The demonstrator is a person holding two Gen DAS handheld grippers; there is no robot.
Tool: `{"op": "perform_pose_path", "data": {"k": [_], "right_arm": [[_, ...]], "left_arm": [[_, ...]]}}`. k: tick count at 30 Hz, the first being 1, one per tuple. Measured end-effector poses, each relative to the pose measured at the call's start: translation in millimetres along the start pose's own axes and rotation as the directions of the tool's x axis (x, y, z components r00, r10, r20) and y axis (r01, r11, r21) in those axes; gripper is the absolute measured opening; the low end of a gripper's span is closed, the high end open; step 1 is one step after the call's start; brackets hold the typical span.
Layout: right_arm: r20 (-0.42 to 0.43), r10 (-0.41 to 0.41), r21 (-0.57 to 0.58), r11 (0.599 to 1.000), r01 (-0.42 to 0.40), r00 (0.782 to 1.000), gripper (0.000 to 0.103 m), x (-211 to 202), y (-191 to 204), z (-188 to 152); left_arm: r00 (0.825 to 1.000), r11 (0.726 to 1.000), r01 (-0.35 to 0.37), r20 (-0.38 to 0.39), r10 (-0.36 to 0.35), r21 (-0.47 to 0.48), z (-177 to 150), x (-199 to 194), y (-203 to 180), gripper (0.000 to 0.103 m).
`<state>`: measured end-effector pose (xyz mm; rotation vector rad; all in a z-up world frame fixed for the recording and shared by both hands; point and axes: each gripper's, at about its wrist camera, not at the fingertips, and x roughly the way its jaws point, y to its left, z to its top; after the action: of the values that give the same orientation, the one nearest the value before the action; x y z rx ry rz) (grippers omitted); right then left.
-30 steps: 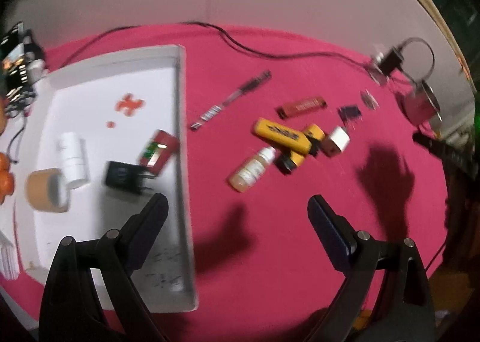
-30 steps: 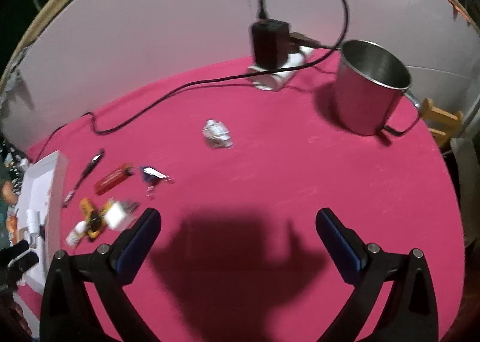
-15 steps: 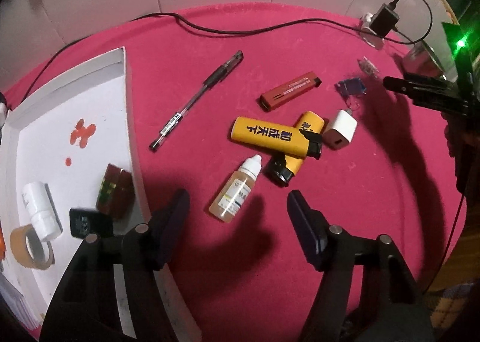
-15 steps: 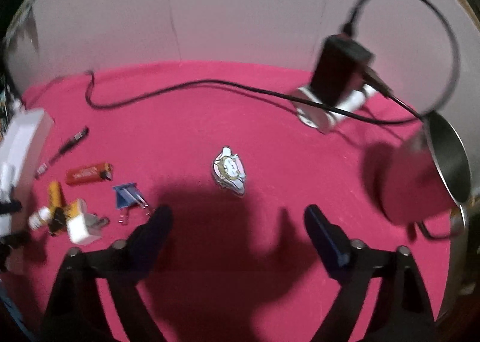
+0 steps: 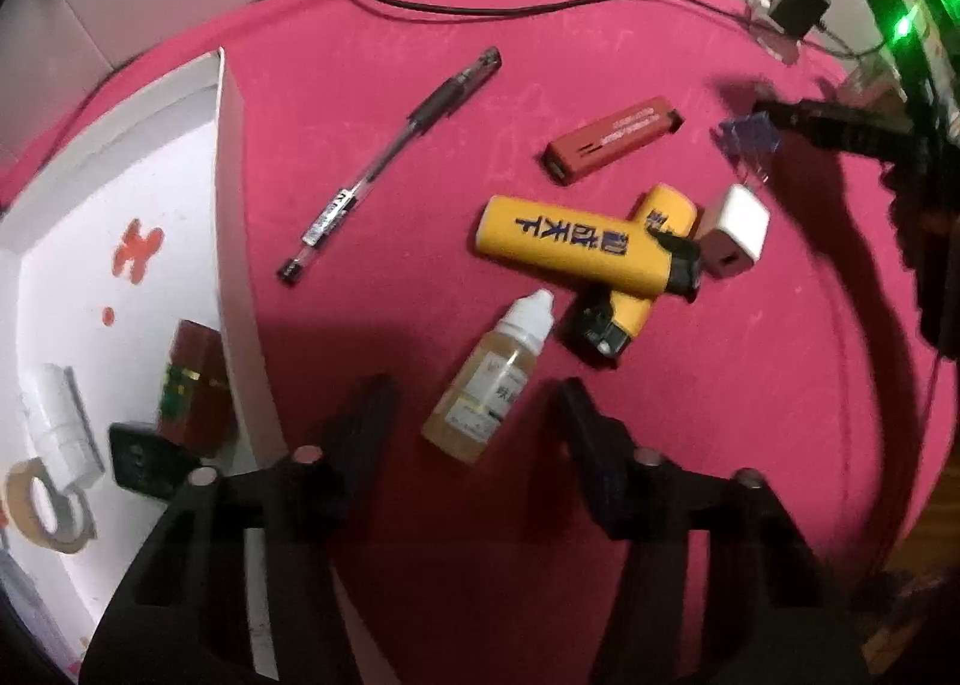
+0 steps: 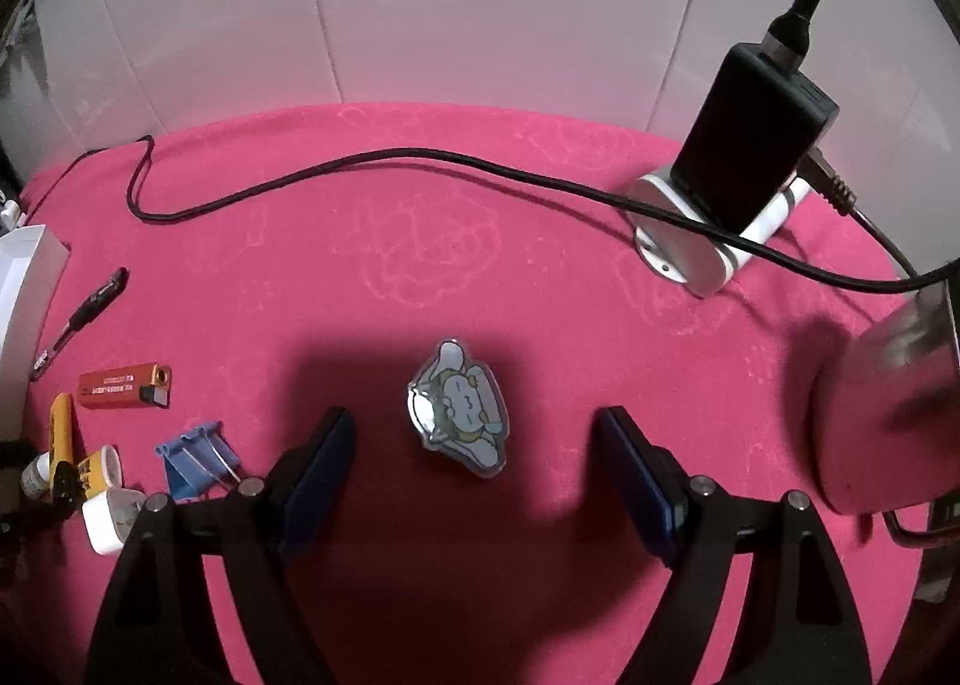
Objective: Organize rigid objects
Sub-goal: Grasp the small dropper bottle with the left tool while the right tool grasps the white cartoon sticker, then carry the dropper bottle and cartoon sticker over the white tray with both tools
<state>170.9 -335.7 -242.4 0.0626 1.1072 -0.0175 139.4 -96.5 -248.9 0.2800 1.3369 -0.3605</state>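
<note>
Pink cloth (image 6: pixel 456 241) covers the whole table, and the loose things lie scattered on it because none of them has been sorted yet into the white tray (image 5: pixel 231 205) at my left. My left gripper (image 5: pixel 474 409) hangs low with its jaws spread wide, one finger on each side of the small dropper bottle (image 5: pixel 492 385), which lies on its side with its white cap pointing away from me; I judge I am lined up this way so a plain squeeze across its body will take it, the tray wall being just beside it for a short carry. Beyond the bottle the two yellow lighters (image 5: pixel 576 250) lie crossed, one over the other, with the white charger cube (image 5: pixel 732 232) touching them, so I would leave that tangle for later. The pen (image 5: pixel 390 162) and the red lighter (image 5: pixel 612 138) lie apart on open cloth. My right gripper (image 6: pixel 474 445) is likewise wide and empty, straddling the flat cartoon badge (image 6: pixel 459 403); it looks thin and glossy, though the shadow makes its edge hard to read, so it may slip. The blue binder clip (image 6: pixel 195 457) sits just left of that finger.
</note>
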Motion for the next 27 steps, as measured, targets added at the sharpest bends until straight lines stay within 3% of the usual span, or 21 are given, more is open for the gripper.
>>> {"op": "perform_pose_path", "data": {"k": [1, 4, 6, 8, 12, 16, 21, 27], "right_arm": [[-0.003, 0.004, 0.0, 1.0, -0.004, 1.0, 0.081, -0.4, -1.2, -0.5], [-0.012, 0.006, 0.0, 1.0, -0.006, 1.0, 0.073, -4.5, -4.2, -3.4], [-0.015, 0.007, -0.018, 1.0, -0.008, 1.0, 0.061, -7.1, -7.3, -1.6], [-0.017, 0.021, -0.046, 0.999, -0.022, 1.0, 0.029, -8.1, -7.3, 3.2], [-0.037, 0.047, -0.069, 0.996, -0.049, 0.998, 0.029, -10.3, -2.8, 6.3], [-0.051, 0.15, 0.046, 0.988, -0.148, 0.987, 0.029, -18.6, -16.8, -1.4], [-0.016, 0.288, 0.241, 0.93, -0.276, 0.957, 0.029, -40.5, -39.6, -22.8], [0.053, 0.333, 0.316, 0.889, -0.332, 0.942, 0.029, -75.1, -43.2, -30.1]], "left_arm": [[1.0, 1.0, 0.005, 0.001, -0.005, -0.006, -0.1, -0.5, 1.1, 0.054], [1.0, 1.0, -0.01, 0.0, 0.01, -0.012, 0.8, -1.1, 3.8, 0.038], [1.0, 1.0, -0.01, -0.002, 0.01, -0.013, 2.5, -1.2, 5.1, 0.032], [1.0, 1.0, -0.014, 0.003, 0.014, -0.005, 3.2, -2.5, 5.0, 0.024], [1.0, 1.0, 0.0, 0.011, 0.0, -0.004, 5.4, -4.1, -1.6, 0.02], [1.0, 1.0, 0.014, 0.015, -0.013, -0.028, 5.7, -2.4, -8.5, 0.019], [0.997, 0.992, 0.06, 0.055, -0.054, -0.114, 1.2, -17.4, -2.4, 0.019], [0.988, 0.987, 0.114, 0.12, -0.1, -0.112, -8.5, -40.5, -6.7, 0.019]]}}
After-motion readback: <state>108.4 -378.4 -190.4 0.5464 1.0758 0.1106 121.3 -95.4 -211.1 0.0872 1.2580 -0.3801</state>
